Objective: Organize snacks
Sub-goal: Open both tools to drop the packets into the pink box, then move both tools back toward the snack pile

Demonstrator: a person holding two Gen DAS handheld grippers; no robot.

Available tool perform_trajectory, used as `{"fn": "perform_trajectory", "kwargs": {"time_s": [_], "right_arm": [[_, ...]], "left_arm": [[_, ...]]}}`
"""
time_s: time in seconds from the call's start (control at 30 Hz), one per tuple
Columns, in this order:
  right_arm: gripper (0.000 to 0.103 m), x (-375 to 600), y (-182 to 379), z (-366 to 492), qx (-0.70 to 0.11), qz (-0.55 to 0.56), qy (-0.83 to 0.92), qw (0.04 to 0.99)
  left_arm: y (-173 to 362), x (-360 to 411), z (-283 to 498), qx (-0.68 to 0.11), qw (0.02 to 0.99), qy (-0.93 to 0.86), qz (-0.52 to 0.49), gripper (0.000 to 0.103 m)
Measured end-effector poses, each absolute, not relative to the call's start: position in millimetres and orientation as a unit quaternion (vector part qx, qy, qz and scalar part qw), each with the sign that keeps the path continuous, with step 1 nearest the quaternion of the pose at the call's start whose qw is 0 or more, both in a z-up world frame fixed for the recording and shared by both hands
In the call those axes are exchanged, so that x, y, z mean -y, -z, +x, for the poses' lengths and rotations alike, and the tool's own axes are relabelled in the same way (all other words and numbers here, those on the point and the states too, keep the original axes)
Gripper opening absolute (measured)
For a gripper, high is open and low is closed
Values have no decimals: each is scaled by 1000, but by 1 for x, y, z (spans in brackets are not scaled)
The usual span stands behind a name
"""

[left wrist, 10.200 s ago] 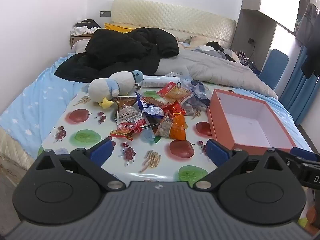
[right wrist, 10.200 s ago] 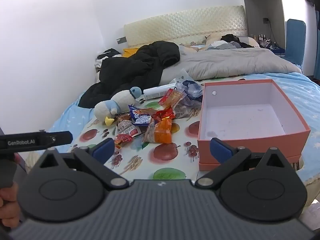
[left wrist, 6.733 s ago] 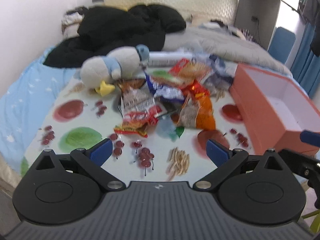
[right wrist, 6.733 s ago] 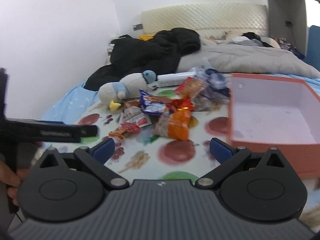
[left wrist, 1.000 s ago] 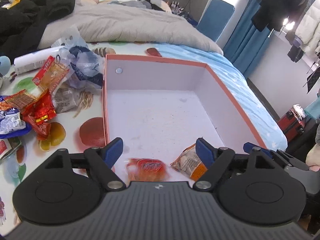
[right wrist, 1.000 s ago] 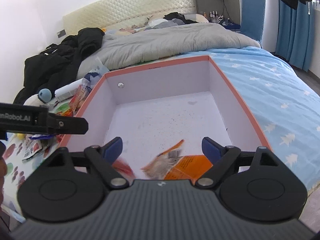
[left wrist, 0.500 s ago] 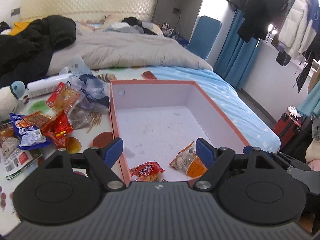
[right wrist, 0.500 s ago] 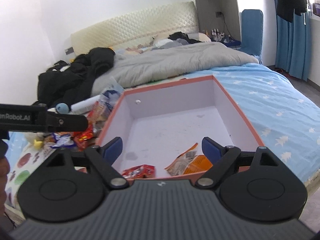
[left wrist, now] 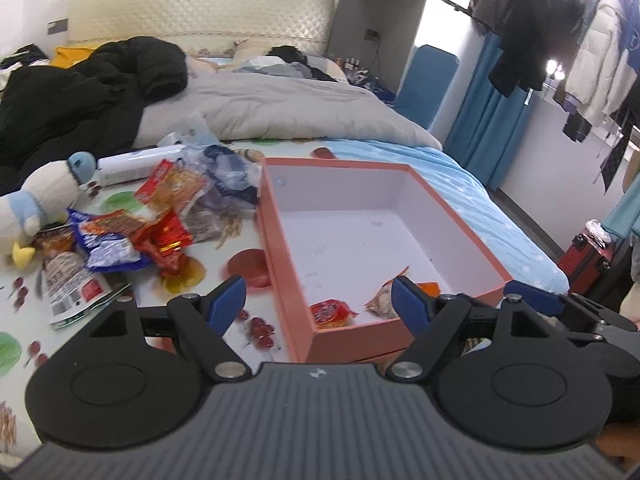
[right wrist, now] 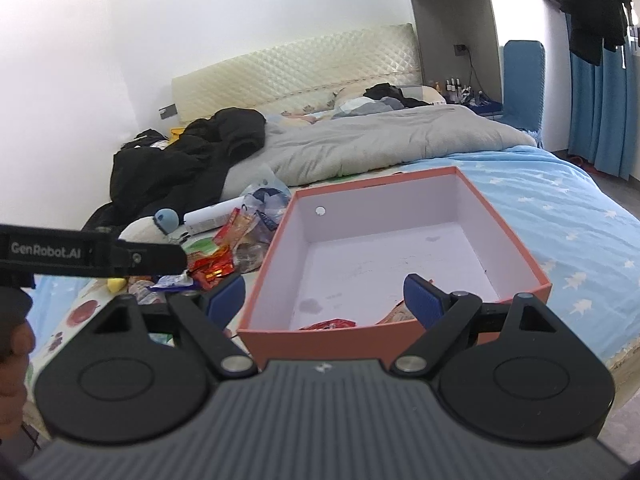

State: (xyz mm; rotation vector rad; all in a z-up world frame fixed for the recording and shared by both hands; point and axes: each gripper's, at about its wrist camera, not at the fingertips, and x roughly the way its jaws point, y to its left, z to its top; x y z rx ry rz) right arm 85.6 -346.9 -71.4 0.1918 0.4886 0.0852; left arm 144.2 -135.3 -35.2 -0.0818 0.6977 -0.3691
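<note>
Both hand-held grippers hang empty over the bed: the left hand-held gripper (left wrist: pixel 320 298) and the right hand-held gripper (right wrist: pixel 325 294) each show their blue pads spread wide with nothing between them. The orange box (left wrist: pixel 280 240) already holds a red packet (left wrist: pixel 331 312) and an orange packet (left wrist: pixel 384 300) near its front wall; the remaining snack pile (left wrist: pixel 160 216) lies on the fruit-print cloth (left wrist: pixel 192 276) just left of the box, beside a plush toy (left wrist: pixel 40 196). We judge the next reach belongs to the pile: pick a loose packet on its edge, pinch it by a crimped end, and carry it clear of the box rim. The orange packet sits partly behind a pad, and the crinkled bags at the pile's back may be wrappers or plain plastic.
</note>
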Motion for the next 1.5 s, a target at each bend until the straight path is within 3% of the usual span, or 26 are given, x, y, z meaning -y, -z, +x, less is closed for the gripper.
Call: {"fn": "perform_trajectory", "kwargs": {"time_s": [0.93, 1.5], "right_arm": [[88, 268, 77, 63, -249, 65, -118, 959], [88, 226, 95, 86, -250, 35, -152, 955]], "left_arm": [[62, 46, 103, -357, 926, 95, -77, 84], [106, 0, 138, -372, 924, 43, -75, 84]]}}
